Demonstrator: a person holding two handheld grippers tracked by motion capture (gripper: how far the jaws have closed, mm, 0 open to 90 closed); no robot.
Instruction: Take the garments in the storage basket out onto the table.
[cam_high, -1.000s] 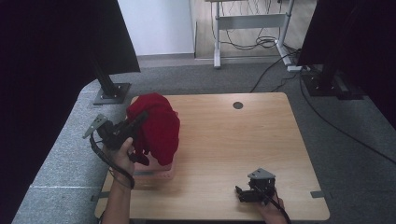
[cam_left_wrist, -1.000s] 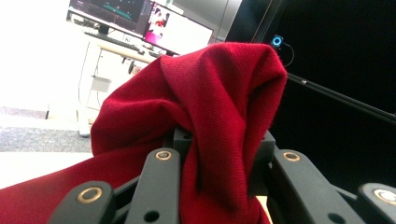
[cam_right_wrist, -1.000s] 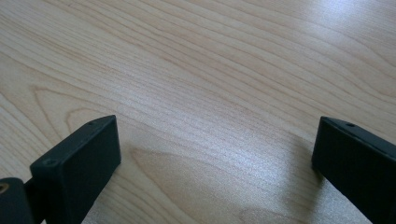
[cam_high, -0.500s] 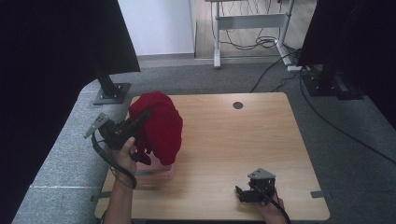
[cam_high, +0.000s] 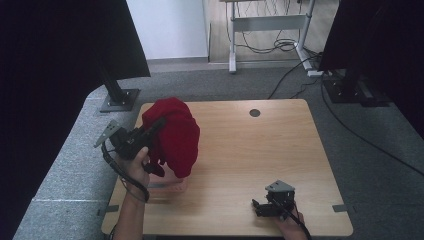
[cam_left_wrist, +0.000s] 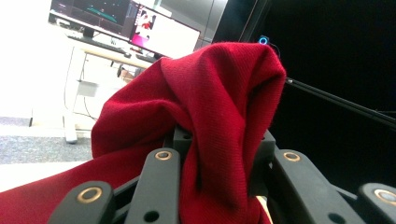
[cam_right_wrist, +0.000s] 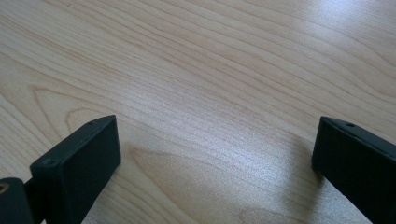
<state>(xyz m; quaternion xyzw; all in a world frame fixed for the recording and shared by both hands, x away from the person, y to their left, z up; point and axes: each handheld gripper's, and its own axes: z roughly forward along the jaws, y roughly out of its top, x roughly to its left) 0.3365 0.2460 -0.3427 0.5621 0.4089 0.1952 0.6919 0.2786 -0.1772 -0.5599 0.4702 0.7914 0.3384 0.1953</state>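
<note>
A red knitted garment (cam_high: 172, 135) is held up off the wooden table (cam_high: 280, 150) by the left gripper (cam_high: 150, 131), above the table's left edge. In the left gripper view the fabric (cam_left_wrist: 210, 116) is seen bunched between the black jaws, which are closed on a thick fold of it; the rest of the cloth is draped over and around the linkage. In the high view most of the garment hangs as a loose bundle, with its lowest point close to or just touching the table near a pale pink flat item (cam_high: 167, 187) lying at the table's left front; which it is cannot be told. What that pink item is cannot be made out.

The right gripper (cam_high: 264, 207) is rested low at the table's front edge, well apart from the garment. In the right gripper view its jaws are spread wide, with nothing but bare wood grain between them.

As a judgement, the work is at an early stage: the garment has been picked up but is crumpled, neither spread nor folded. A second hold by the idle right gripper, and the laying out or folding itself, appear to be left.
</note>
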